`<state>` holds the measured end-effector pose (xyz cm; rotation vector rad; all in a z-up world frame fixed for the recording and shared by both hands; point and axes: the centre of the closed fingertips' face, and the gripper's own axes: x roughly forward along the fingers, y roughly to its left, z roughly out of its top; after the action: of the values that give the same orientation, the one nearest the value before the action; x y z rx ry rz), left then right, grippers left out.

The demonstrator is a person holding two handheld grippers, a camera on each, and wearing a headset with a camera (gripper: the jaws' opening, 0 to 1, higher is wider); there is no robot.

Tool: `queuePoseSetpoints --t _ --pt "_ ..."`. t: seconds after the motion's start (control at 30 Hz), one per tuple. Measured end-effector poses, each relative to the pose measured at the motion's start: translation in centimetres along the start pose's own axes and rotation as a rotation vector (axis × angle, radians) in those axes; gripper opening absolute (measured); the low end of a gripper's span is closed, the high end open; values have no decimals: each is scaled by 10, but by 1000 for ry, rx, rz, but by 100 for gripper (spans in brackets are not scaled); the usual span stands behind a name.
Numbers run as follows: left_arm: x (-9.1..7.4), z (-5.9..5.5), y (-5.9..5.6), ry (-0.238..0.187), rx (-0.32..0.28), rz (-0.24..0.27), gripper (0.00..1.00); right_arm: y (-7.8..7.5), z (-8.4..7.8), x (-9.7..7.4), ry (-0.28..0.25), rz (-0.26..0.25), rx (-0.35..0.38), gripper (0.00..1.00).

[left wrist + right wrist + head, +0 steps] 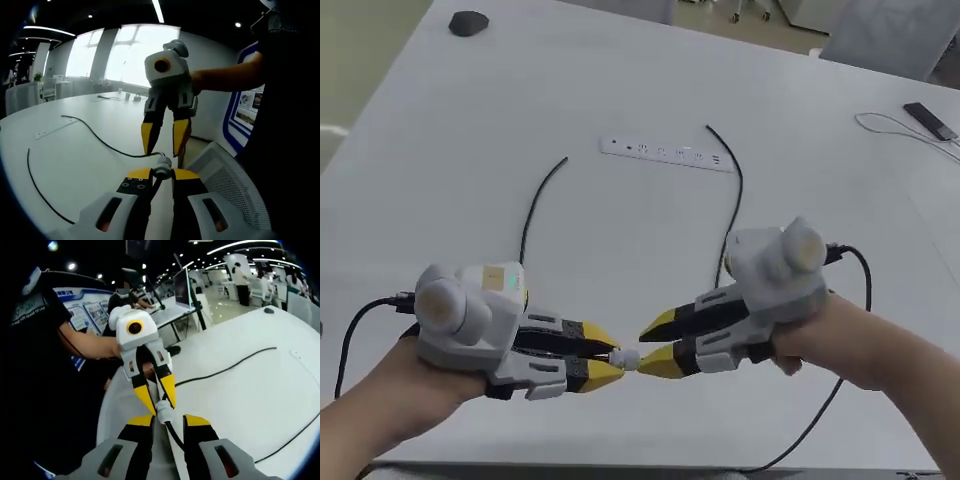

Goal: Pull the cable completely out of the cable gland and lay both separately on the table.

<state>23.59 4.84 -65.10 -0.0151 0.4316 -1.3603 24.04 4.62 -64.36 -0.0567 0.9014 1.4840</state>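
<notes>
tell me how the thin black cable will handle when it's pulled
Probably floppy: the thin black cable lies in loose curves on the white table. Likely light, being so thin, so it should trail along rather than hold shape.

No lettering can be read: pale print on the person's dark sleeve (35,307) is blurred, and the wall posters (82,315) carry text too small to make out
</notes>
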Motion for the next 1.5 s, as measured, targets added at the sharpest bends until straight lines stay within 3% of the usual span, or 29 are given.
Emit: queuePoseSetpoints --t 0.13,0.27,0.37,0.43,0.7,0.87,1.27,1.33,1.5 --pt "-2 3 0 0 14 3 15 2 0 -2 -32 76 90 20" --pt "-4 8 2 -11 13 13 15 4 9 -4 -114 165 200 18" --pt "-5 11 3 -17 19 24 15 0 15 -6 -161 193 251 15" --pt "-5 13 2 -17 23 17 15 2 12 -6 -146 239 285 14" --pt "-4 15 0 -8 29 8 15 1 11 -3 -119 260 283 12" --pt "-4 19 -2 -11 41 9 15 10 10 -1 -106 323 316 12" --pt "-1 16 -2 11 39 4 15 11 4 2 -75 321 296 8" --pt "0 13 -5 16 11 -12 15 13 1 2 -54 317 289 8" --pt "3 9 -7 38 11 -17 14 12 -6 5 -18 256 160 7"
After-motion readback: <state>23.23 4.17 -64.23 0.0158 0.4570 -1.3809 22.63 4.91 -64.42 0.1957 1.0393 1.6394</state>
